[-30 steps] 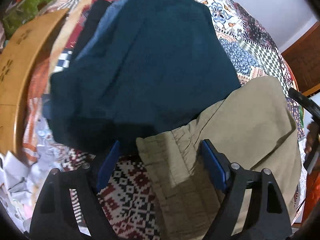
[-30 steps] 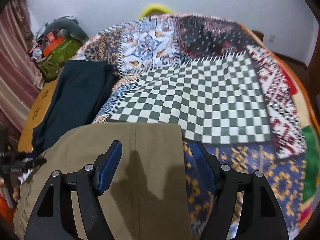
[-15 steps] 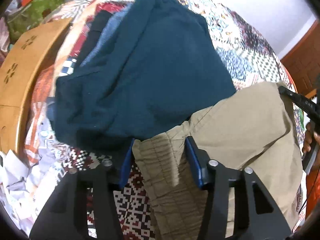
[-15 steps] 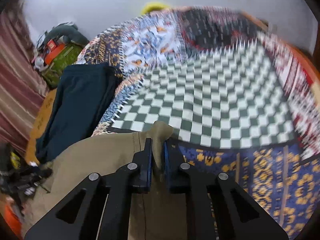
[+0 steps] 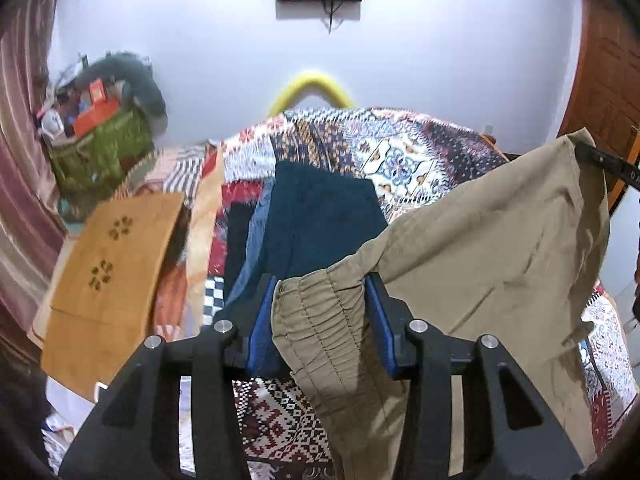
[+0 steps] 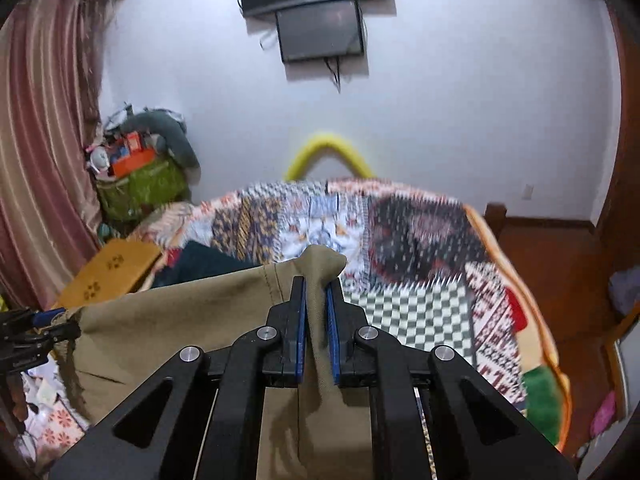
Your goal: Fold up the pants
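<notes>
Both grippers, left gripper (image 5: pixel 320 316) and right gripper (image 6: pixel 316 320), pinch the khaki cotton pants (image 5: pixel 480 240) between their blue pads, cloth stretched between them.

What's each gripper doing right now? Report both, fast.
Left gripper: shut on the khaki pants at the gathered waistband.
Right gripper: shut on the khaki pants, pinching a raised corner.

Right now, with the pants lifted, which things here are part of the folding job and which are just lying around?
Part of the job:
khaki pants
left gripper, closed on the waistband
right gripper, closed on a corner

Lying about:
dark teal garment
patchwork quilt
green bag
wooden board
wall screen
</notes>
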